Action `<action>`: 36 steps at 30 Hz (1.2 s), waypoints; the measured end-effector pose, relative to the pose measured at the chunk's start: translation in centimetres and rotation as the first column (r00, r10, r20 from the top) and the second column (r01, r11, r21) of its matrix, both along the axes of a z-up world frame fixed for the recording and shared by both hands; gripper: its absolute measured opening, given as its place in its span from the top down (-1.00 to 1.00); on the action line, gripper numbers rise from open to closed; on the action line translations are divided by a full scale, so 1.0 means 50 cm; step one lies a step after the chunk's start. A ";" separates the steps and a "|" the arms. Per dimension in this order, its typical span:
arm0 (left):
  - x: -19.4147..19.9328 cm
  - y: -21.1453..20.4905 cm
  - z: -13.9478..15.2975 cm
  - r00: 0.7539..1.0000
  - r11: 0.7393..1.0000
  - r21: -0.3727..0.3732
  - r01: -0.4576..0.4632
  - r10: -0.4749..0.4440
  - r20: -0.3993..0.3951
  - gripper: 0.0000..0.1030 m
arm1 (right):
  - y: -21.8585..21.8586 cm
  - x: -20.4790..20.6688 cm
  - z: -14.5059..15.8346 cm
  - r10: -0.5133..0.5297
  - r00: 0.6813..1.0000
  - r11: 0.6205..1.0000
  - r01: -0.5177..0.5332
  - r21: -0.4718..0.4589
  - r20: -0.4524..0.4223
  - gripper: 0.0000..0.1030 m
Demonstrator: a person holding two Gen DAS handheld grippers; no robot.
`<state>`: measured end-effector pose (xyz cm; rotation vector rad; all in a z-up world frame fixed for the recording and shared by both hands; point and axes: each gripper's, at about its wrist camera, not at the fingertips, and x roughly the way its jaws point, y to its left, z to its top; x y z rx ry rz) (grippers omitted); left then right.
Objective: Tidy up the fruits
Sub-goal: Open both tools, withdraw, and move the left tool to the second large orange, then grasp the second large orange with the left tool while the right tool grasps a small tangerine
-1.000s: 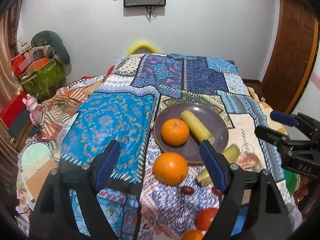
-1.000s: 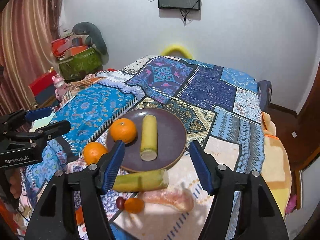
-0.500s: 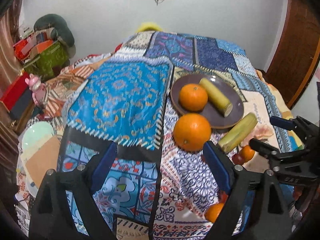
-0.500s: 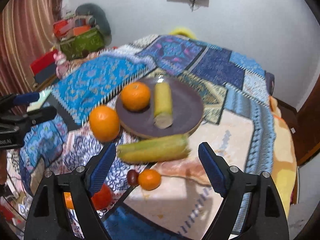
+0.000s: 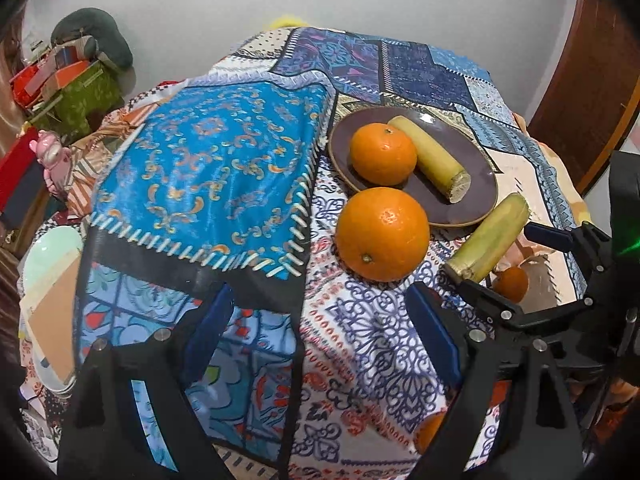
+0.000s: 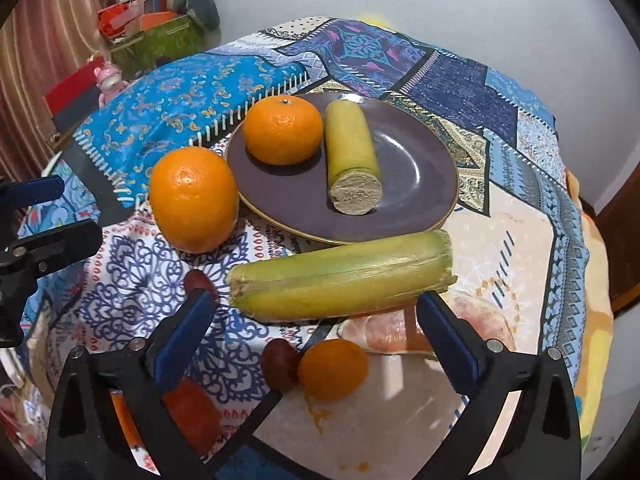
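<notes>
Round dark-purple plate (image 6: 420, 168) on patchwork quilt (image 6: 180, 92), bearing one orange (image 6: 282, 129) and cut yellow-green stalk (image 6: 352, 156). Larger orange (image 6: 193, 199) just beside rim. Long stalk (image 6: 340, 276) between right gripper (image 6: 316, 316) jaws, just opening, untouched. Left gripper (image 5: 320, 328) spread, empty. Reddish fruit (image 6: 192, 412) partly hidden behind finger.

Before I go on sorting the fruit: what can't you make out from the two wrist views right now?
- Red fruit, right wrist view: the right gripper covers part.
- Orange fruit, left wrist view: mostly behind the left gripper.
- Pale peeled piece, right wrist view: blurred, kind unclear.
</notes>
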<state>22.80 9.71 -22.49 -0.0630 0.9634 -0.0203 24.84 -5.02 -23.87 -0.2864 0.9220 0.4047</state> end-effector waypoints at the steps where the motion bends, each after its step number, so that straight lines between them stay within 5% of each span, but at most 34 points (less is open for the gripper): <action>1: 0.005 -0.005 -0.002 1.000 1.000 -0.005 0.004 -0.004 -0.003 -0.71 | -0.007 0.001 0.001 -0.001 1.000 1.000 0.001 0.000 0.003 -0.97; 4: 0.019 -0.021 -0.006 1.000 1.000 -0.013 0.023 -0.023 -0.003 -0.72 | -0.026 0.000 0.008 0.012 1.000 0.999 -0.011 0.039 -0.015 -0.81; 6: 0.030 -0.032 -0.008 0.999 0.999 -0.012 0.035 -0.035 -0.001 -0.72 | -0.042 0.000 0.016 0.006 1.000 0.999 -0.006 0.034 -0.003 -0.43; 8: 0.042 -0.040 -0.013 0.999 0.999 -0.012 0.042 -0.042 -0.006 -0.73 | -0.073 0.007 0.023 -0.018 1.000 0.999 0.018 0.045 -0.010 -0.28; 12: 0.071 -0.053 -0.029 0.999 0.999 -0.021 0.045 -0.045 -0.024 -0.73 | -0.135 0.024 0.025 -0.073 0.997 0.996 0.074 0.045 -0.024 -0.18; 19: 0.106 -0.061 -0.058 0.999 0.999 -0.043 0.023 -0.024 -0.040 -0.68 | -0.202 0.030 0.044 -0.112 0.993 0.989 0.114 0.092 -0.032 -0.19; 25: 0.109 -0.068 -0.059 0.999 0.997 -0.064 0.034 -0.036 -0.025 -0.33 | -0.175 0.034 0.012 -0.081 0.994 0.992 0.087 0.087 -0.073 -0.63; 30: 0.105 -0.063 -0.053 0.999 0.997 -0.077 0.029 -0.031 -0.030 -0.31 | -0.155 0.047 -0.018 -0.087 0.987 0.992 0.098 0.079 -0.132 -0.67; 36: 0.062 -0.037 -0.019 1.000 0.995 -0.096 -0.003 0.003 0.001 -0.30 | -0.160 0.019 0.009 -0.103 0.990 0.988 0.112 0.104 -0.092 -0.67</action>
